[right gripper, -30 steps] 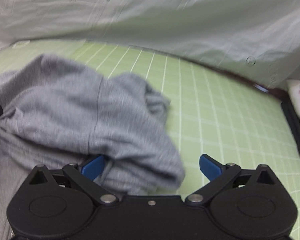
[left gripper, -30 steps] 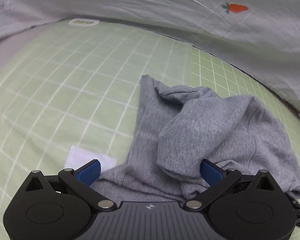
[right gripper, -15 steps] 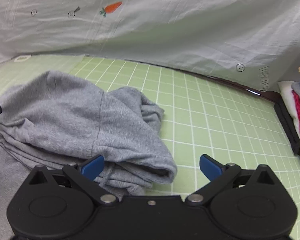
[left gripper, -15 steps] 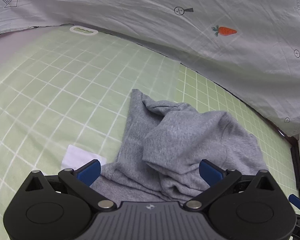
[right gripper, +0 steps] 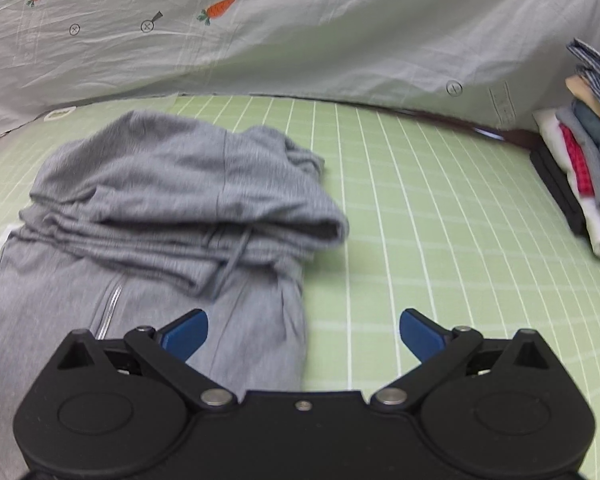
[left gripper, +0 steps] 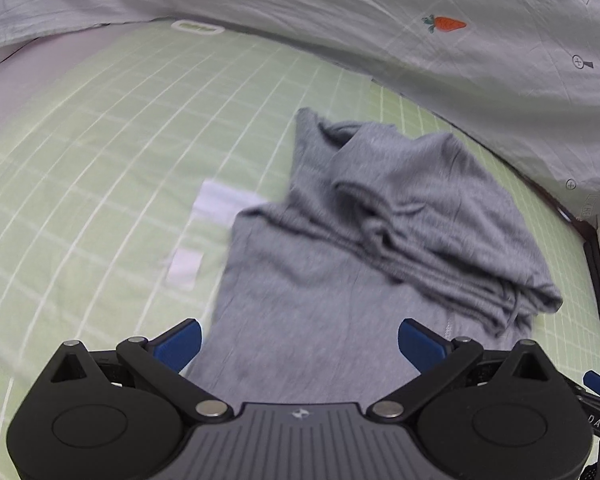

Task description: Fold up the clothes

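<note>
Left tool [left gripper: 299,342] and right tool [right gripper: 303,334] were both spread wide, gripping nothing; grey hoodie [left gripper: 380,248] lay just ahead on the green grid mat [right gripper: 440,240], hood folded over.

One grey hoodie [left gripper: 372,240], two claws, one stack of folded clothes [right gripper: 584,176].

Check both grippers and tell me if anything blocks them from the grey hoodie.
Nothing visible does. The left gripper and right gripper both hang open with the grey hoodie directly ahead, and only bare green grid mat lies around it. The stacked clothes sit off to the right.
</note>
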Motion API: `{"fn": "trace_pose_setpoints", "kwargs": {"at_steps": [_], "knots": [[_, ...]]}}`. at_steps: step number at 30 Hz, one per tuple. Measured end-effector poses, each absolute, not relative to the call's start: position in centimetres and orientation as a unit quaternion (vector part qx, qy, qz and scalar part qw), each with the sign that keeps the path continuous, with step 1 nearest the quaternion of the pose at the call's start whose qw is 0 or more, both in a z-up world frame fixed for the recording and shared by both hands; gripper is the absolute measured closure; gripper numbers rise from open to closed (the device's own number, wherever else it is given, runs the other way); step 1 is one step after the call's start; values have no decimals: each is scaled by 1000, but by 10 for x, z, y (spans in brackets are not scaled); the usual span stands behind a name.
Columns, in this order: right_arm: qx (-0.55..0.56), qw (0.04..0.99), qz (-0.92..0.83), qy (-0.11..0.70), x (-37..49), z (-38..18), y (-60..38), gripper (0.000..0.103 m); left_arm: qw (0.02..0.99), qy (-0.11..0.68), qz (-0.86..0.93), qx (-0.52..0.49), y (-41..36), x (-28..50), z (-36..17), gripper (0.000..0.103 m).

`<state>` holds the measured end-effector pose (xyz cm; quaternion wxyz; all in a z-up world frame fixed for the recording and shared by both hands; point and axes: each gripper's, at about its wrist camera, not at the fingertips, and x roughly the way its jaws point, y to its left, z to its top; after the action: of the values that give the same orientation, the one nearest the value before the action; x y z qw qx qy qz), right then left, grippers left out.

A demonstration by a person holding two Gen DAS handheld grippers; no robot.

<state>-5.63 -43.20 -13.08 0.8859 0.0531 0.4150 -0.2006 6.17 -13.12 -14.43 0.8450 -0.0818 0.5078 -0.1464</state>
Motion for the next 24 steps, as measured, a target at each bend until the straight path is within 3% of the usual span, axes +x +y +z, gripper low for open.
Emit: {"fn": "trace_pose_setpoints", "kwargs": {"at_steps": [24], "knots": [[88,849,-177,491,-119,-174,-367,0,805,561,-192,-7,-105,-7,-173,1]]}}
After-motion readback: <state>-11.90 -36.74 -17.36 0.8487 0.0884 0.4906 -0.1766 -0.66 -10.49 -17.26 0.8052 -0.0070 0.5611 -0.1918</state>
